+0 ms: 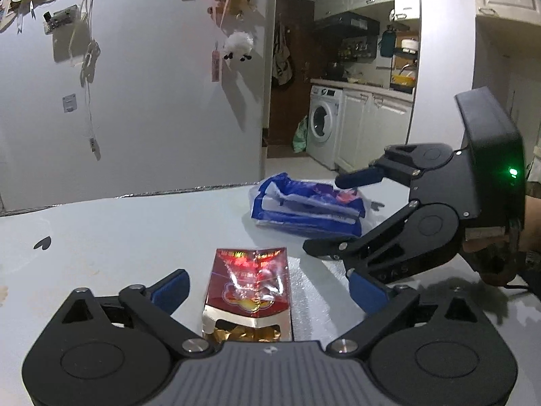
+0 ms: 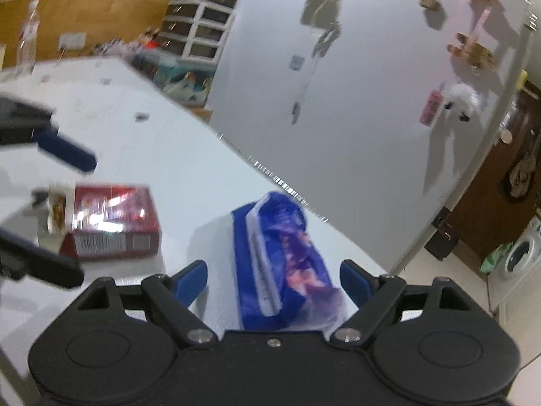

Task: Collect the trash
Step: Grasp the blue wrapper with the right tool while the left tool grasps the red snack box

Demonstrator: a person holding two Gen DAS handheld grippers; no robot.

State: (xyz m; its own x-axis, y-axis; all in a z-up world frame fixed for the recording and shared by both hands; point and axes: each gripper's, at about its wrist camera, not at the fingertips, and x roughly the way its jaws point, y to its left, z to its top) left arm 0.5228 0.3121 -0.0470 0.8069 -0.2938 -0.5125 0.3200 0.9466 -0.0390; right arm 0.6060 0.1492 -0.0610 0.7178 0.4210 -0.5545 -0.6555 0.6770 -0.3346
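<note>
Two bits of trash on the white bench (image 1: 101, 223), one per hand-held gripper.

Left wrist view: the left hand-held gripper (image 1: 268, 286) has its blue pads spread wide, and a red carton (image 1: 252, 291) lies flat on the bench between them, torn gold end toward the camera. Neither pad touches it, gaps on both sides. Further back and to the right is a crumpled blue plastic wrapper (image 1: 304, 206). The right hand-held gripper (image 1: 355, 233) comes in from the right, turned on its side, one blue finger above the wrapper's right end and the other down near the bench. Past the bench edge there's a grey wall and a washing machine (image 1: 324, 125) in the kitchen behind.

Right wrist view, a bit blurry: the right hand-held gripper (image 2: 272, 282) is spread apart around the blue plastic wrapper (image 2: 280, 264), which runs lengthwise between the pads with no contact that I can see. The red carton (image 2: 111, 223) is off to the left, and the left hand-held gripper (image 2: 69, 216) straddles its open end, jaws apart.
</note>
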